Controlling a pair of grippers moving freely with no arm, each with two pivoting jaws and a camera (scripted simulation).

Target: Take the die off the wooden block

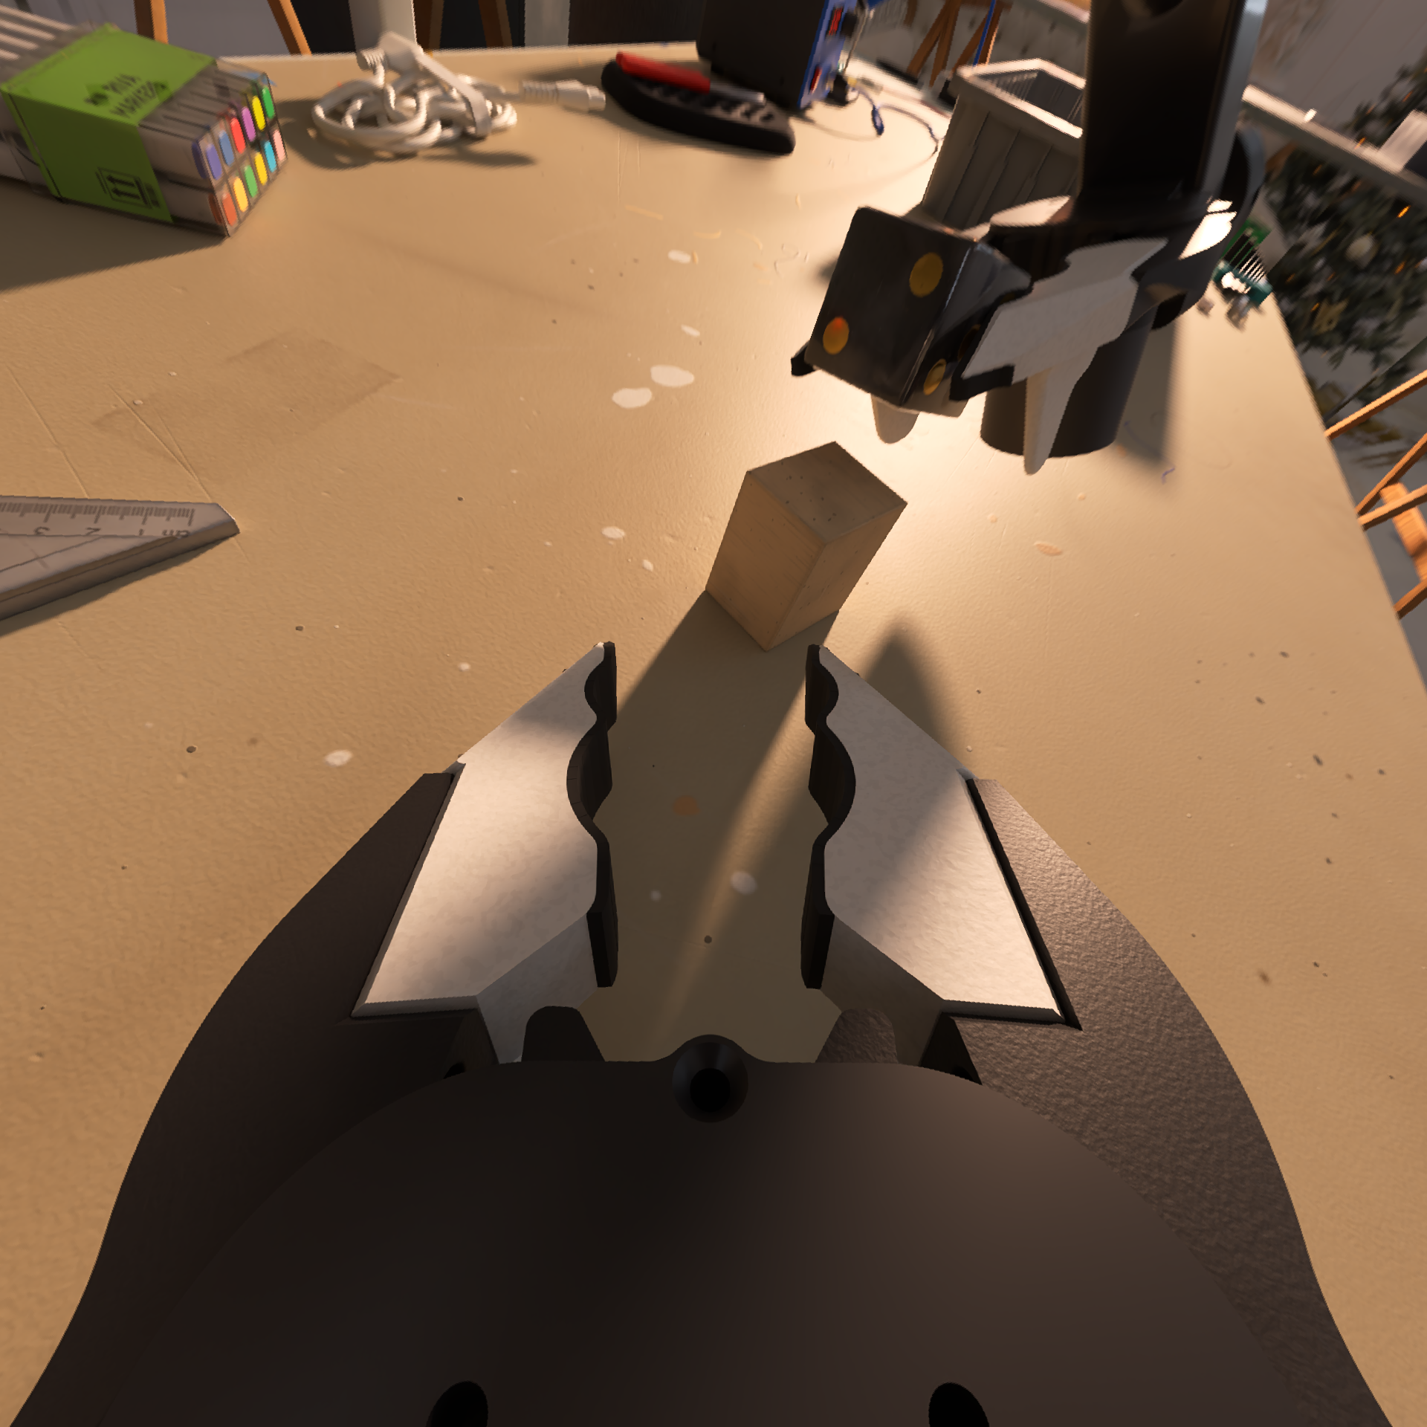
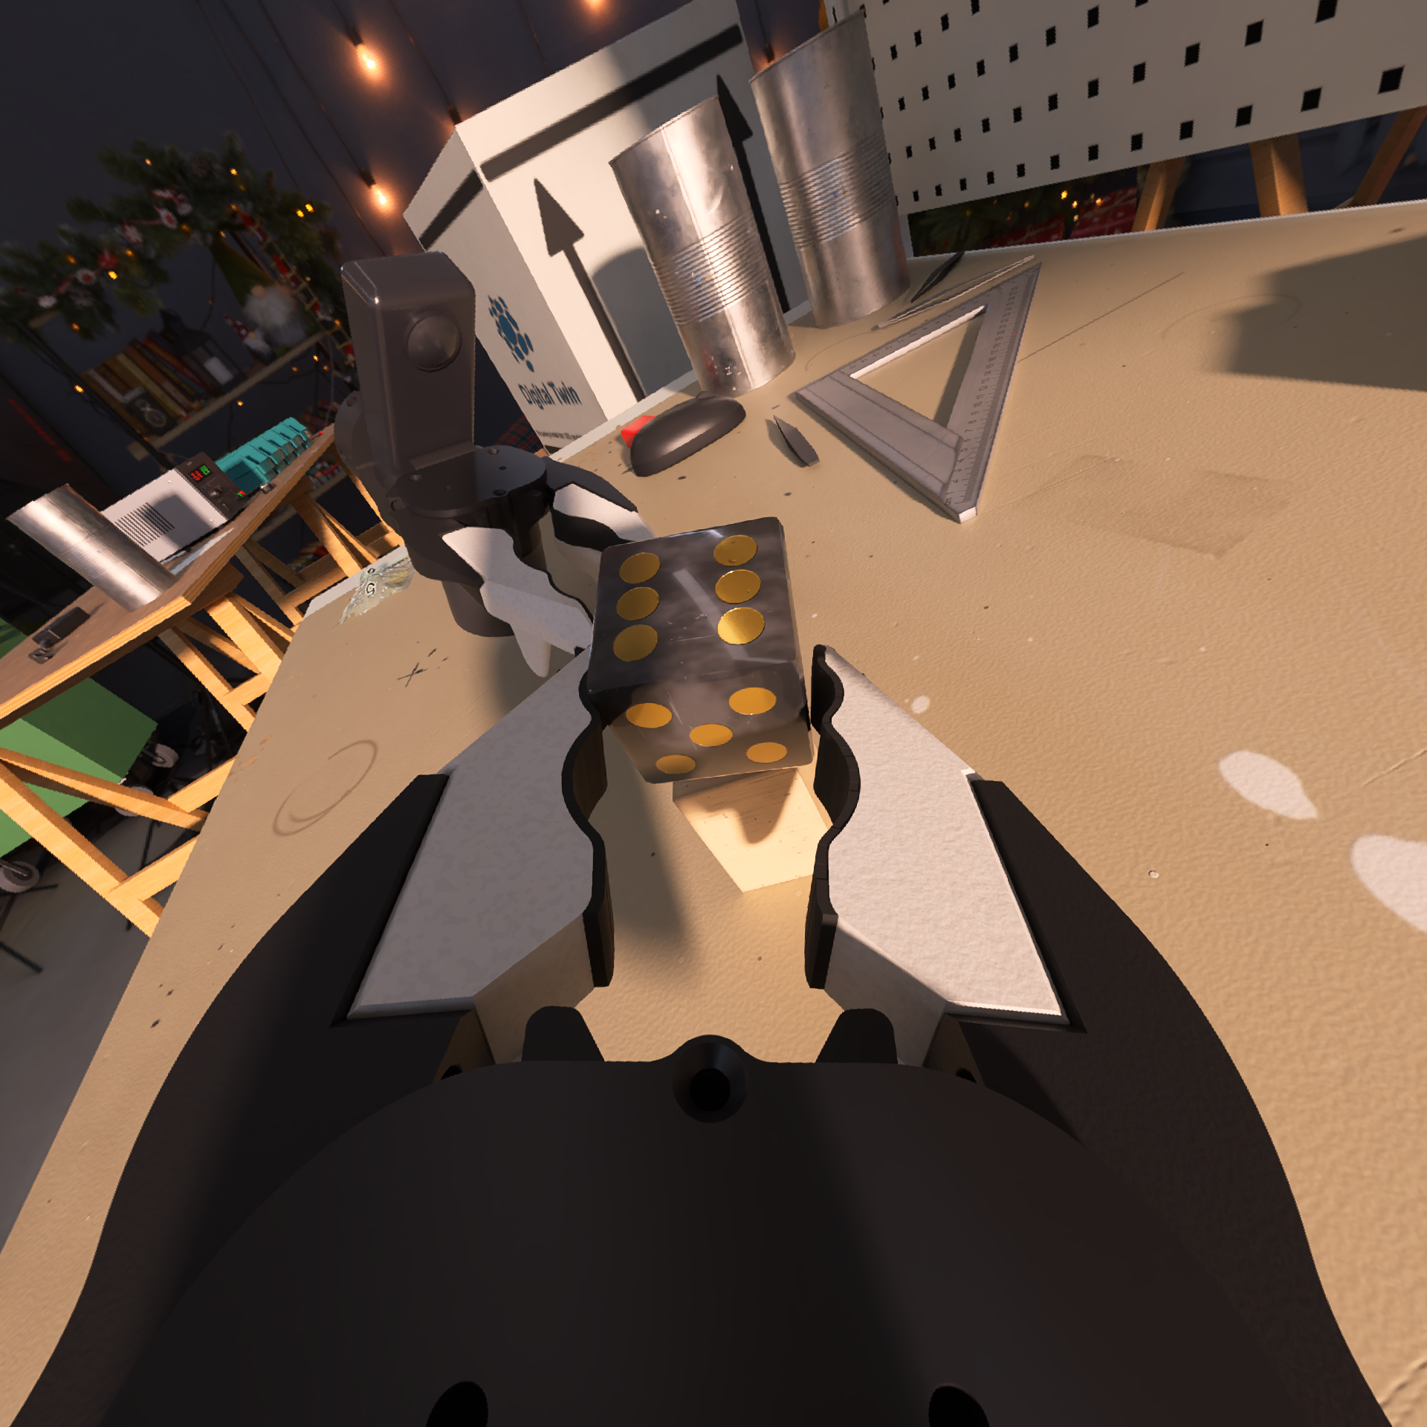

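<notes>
A workshop: pegboard (image 2: 1158, 100), set square (image 2: 965, 401), trestle benches (image 2: 154, 618).

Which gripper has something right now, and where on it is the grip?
The right gripper holds the black die with gold pips by two opposite side faces, clear above the wooden block. The left gripper holds nothing.

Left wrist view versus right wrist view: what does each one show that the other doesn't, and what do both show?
Only the left wrist view shows the green marker box, the white cable, and clear air between die and block. Only the right wrist view shows two metal cans, a white carton and the die's five- and six-pip faces. Both show the black die clamped in the right hand-held gripper, the wooden block, the open left hand-held gripper, and the metal set square.
</notes>
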